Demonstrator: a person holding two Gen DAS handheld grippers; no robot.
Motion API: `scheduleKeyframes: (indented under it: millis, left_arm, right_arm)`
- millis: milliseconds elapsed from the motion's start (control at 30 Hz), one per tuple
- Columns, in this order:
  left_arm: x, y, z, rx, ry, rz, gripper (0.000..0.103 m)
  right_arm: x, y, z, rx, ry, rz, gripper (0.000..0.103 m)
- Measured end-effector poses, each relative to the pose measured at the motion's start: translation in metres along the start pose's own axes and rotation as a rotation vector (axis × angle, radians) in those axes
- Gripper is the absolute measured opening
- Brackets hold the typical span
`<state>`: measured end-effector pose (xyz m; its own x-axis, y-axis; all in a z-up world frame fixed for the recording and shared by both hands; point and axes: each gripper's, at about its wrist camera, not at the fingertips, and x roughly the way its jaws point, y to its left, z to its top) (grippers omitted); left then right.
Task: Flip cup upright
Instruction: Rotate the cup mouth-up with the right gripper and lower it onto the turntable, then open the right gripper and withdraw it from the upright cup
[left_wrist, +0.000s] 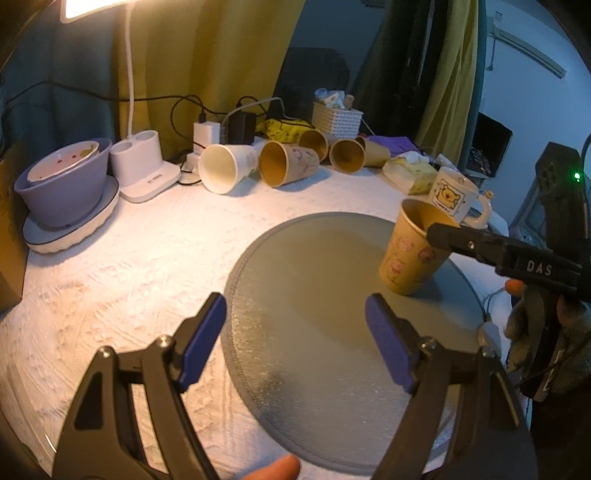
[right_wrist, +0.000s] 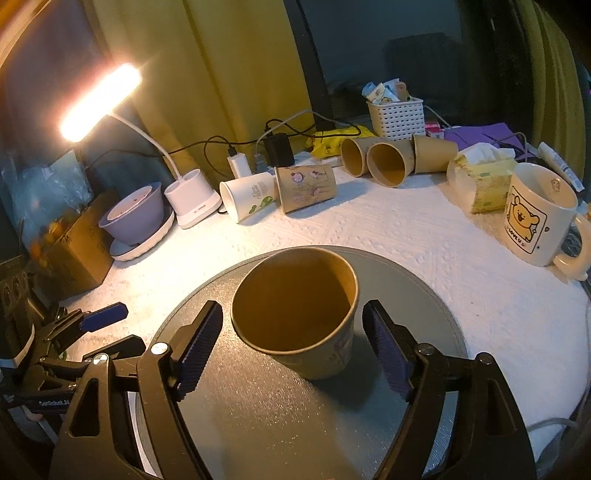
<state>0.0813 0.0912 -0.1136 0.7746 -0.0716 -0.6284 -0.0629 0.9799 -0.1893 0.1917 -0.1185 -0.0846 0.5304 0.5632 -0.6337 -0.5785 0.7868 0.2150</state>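
A brown paper cup (right_wrist: 295, 314) with cartoon prints stands upright on the round grey mat (right_wrist: 258, 413). It also shows in the left wrist view (left_wrist: 413, 254) at the mat's right side (left_wrist: 314, 295). My right gripper (right_wrist: 295, 347) is open, its blue pads on either side of the cup with small gaps. In the left wrist view the right gripper's finger (left_wrist: 480, 247) reaches the cup's rim. My left gripper (left_wrist: 295, 339) is open and empty above the mat's near left part, apart from the cup.
Several paper cups (right_wrist: 306, 188) lie on their sides at the back of the white cloth. A bear mug (right_wrist: 539, 218), a tissue pack (right_wrist: 480, 177), a white basket (right_wrist: 397, 116), a purple bowl on a plate (left_wrist: 62, 188), a lamp base (left_wrist: 142, 166) and chargers surround the mat.
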Motion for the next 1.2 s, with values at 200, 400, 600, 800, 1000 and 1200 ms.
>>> scheduleKeyframes:
  millis: [200,400,600,800,1000,1200]
  left_arm:
    - [-0.002,-0.007,-0.001,0.012,0.004,-0.010,0.079]
    - [-0.009,-0.022,-0.003,0.045,-0.005,-0.020,0.079]
    - [-0.027,-0.042,-0.001,0.071,-0.045,-0.038,0.079]
    - [-0.054,-0.070,0.001,0.106,-0.105,-0.069,0.079]
    - [-0.079,-0.086,0.003,0.115,-0.159,-0.097,0.079]
    - [-0.105,-0.099,0.005,0.134,-0.236,-0.060,0.079]
  right_arm:
    - [-0.016,-0.001,-0.007,0.006,-0.014,-0.026,0.081]
    - [-0.037,-0.002,-0.017,0.004,-0.025,-0.063,0.081]
    - [-0.066,0.000,-0.027,-0.005,-0.048,-0.109,0.081]
    - [-0.099,0.004,-0.032,-0.022,-0.087,-0.170,0.081]
    - [-0.135,0.017,-0.034,-0.047,-0.146,-0.224,0.081]
    - [-0.166,0.028,-0.034,-0.066,-0.204,-0.252,0.081]
